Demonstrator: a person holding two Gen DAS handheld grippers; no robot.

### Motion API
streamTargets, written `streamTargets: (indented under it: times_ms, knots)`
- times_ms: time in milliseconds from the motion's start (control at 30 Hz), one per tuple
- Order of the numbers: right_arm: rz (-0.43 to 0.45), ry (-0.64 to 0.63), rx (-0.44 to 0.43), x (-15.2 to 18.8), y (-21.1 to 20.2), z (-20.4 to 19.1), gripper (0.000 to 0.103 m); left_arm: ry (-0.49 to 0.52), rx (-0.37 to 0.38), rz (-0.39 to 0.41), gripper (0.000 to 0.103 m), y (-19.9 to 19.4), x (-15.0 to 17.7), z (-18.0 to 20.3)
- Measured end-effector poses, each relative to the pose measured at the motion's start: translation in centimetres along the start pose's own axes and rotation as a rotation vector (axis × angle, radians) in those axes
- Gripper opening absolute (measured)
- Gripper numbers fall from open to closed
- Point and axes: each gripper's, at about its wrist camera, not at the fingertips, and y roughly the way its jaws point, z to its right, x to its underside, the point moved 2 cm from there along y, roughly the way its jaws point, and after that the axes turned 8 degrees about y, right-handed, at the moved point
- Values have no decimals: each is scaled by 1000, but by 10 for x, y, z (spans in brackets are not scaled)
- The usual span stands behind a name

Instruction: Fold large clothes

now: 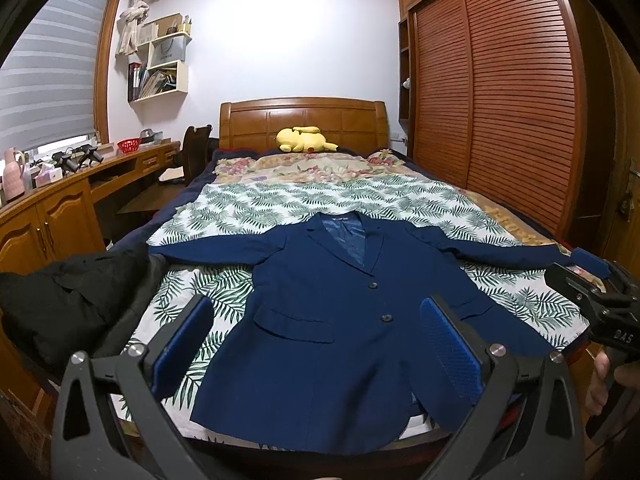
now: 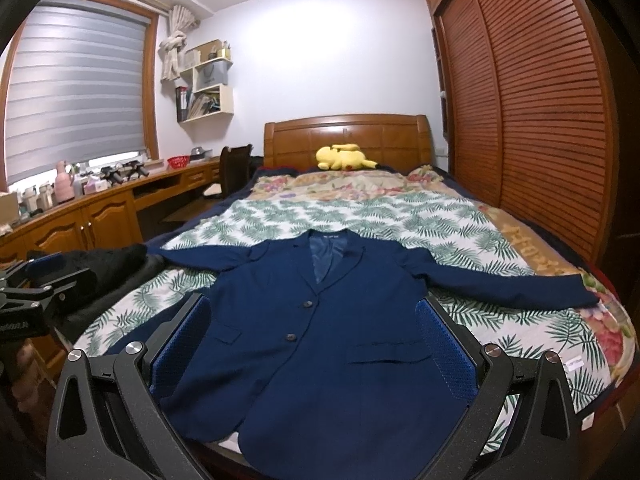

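Observation:
A navy blue suit jacket (image 1: 320,320) lies flat and face up on the bed, buttoned, with both sleeves spread out sideways; it also shows in the right wrist view (image 2: 316,344). My left gripper (image 1: 316,320) is open and empty, hovering over the jacket's lower front near the foot of the bed. My right gripper (image 2: 312,320) is open and empty too, above the jacket's lower half. The right gripper appears at the right edge of the left wrist view (image 1: 600,300), and the left gripper at the left edge of the right wrist view (image 2: 36,292).
The bed's leaf-print cover (image 1: 280,200) lies under the jacket. A black garment (image 1: 72,304) is piled on the bed's left edge. A yellow plush toy (image 1: 304,140) sits by the headboard. A wooden desk (image 1: 80,184) runs along the left; a louvred wardrobe (image 1: 500,100) stands right.

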Motion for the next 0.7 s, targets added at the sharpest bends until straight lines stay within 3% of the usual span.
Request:
streamTargets:
  times_ms: [433, 700]
  knots:
    - [-140, -64, -51, 44, 77, -7, 103, -25, -26, -116, 103, 64, 35, -37]
    - [-168, -87, -110, 48, 127, -18, 103, -44, -63, -149, 103, 104, 39, -75]
